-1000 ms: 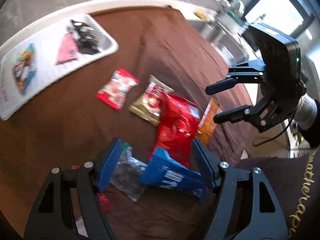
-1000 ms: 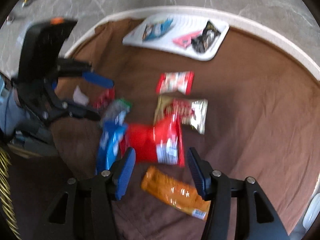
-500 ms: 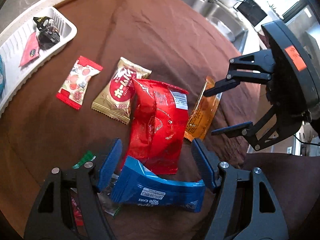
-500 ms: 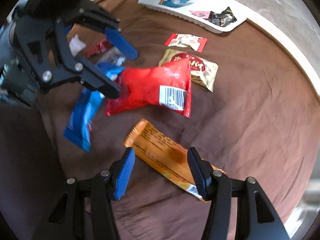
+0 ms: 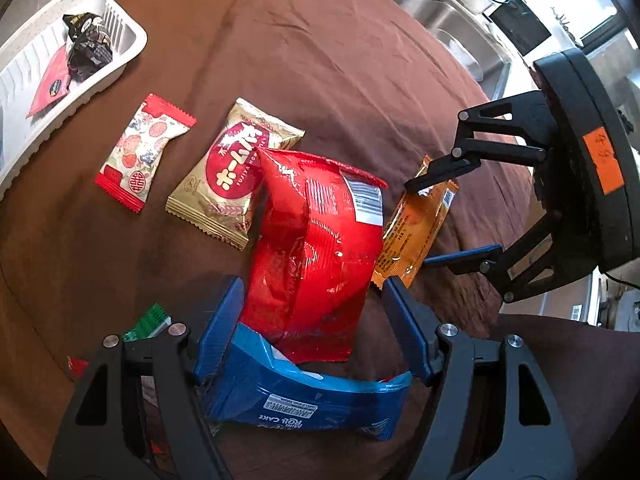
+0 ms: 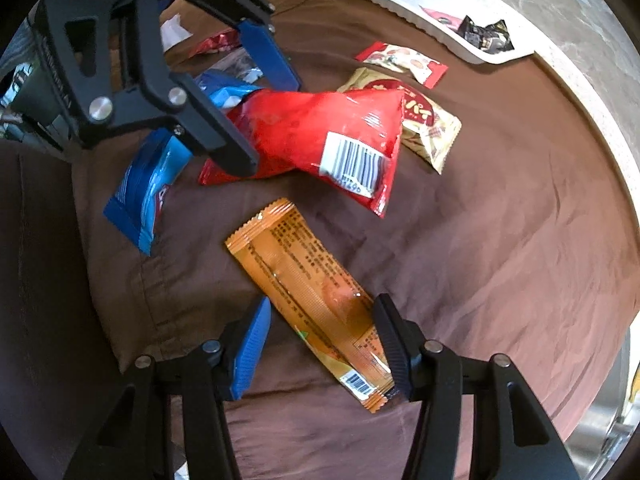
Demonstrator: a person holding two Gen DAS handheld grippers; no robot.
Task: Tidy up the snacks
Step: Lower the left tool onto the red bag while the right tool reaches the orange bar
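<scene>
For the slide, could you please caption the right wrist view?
Open right gripper straddles the orange packet on the brown cloth.

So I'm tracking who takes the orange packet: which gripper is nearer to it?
Right. The right gripper straddles the orange packet, open. The left gripper is over the red bag beside it.

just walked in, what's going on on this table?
A person is sorting snacks on a brown cloth with two handheld grippers. The left gripper is open, straddling the end of the red bag beside the blue roll cake pack. The right gripper straddles the orange packet, its jaws just closing in but not yet clamped. A few snacks already lie in the white tray; nothing is lifted.
</scene>
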